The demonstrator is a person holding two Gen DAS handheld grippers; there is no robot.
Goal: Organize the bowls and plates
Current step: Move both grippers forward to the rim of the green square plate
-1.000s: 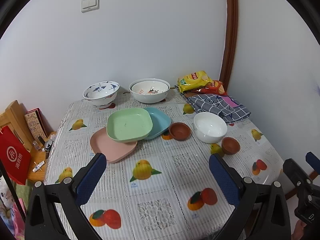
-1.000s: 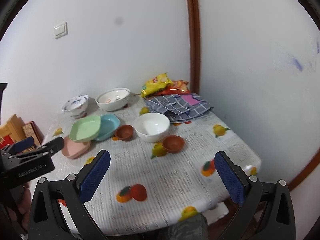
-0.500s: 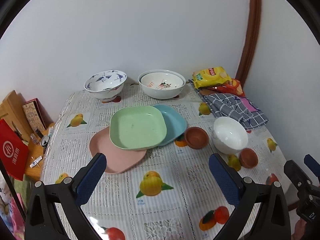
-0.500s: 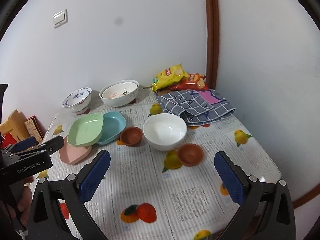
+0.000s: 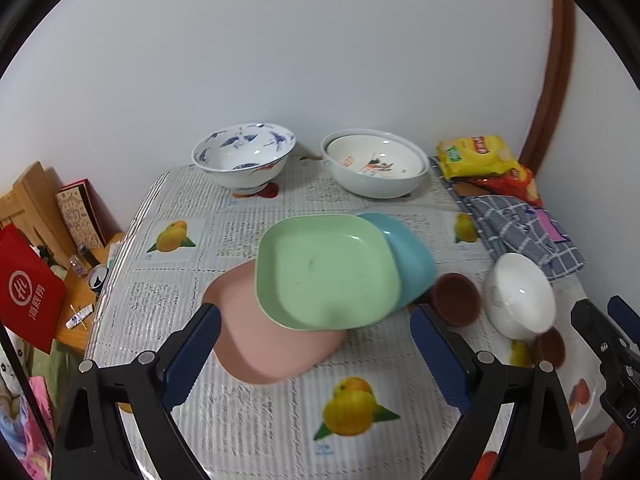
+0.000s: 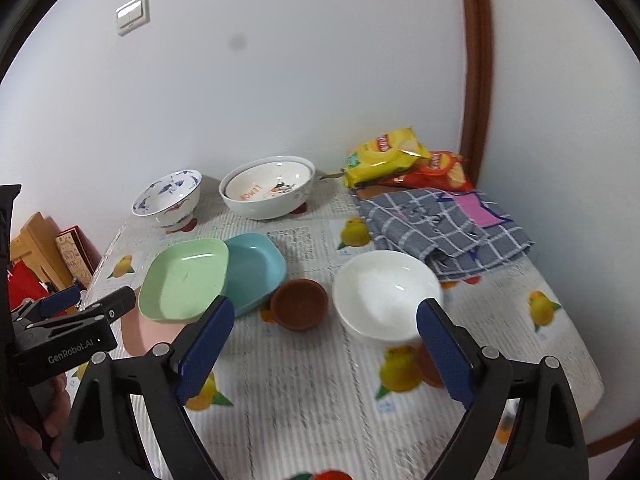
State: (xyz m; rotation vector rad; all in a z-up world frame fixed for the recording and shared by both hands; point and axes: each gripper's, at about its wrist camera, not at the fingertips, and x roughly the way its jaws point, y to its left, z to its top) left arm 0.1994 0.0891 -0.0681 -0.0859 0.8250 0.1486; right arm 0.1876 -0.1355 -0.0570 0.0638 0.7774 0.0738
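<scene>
Middle plate point(image 5: 326, 272) overlaps both neighbours; two bowls point(image 5: 244, 158) stand behind

Green plate point(image 5: 326, 270), blue plate point(image 5: 412, 254), pink plate point(image 5: 260, 340), two brown bowls point(image 6: 299, 303), plain white bowl point(image 6: 384, 292), blue-patterned white bowl point(image 5: 244, 158), grey checked cloth point(image 6: 444, 226), fruit-printed bench cover point(image 5: 280, 412).

We brought both grippers closer over the table: the left gripper point(image 5: 314, 350) came near the green plate point(image 5: 326, 270), and the right gripper point(image 6: 324, 344) neared the white bowl point(image 6: 384, 294), jaws wide throughout.
</scene>
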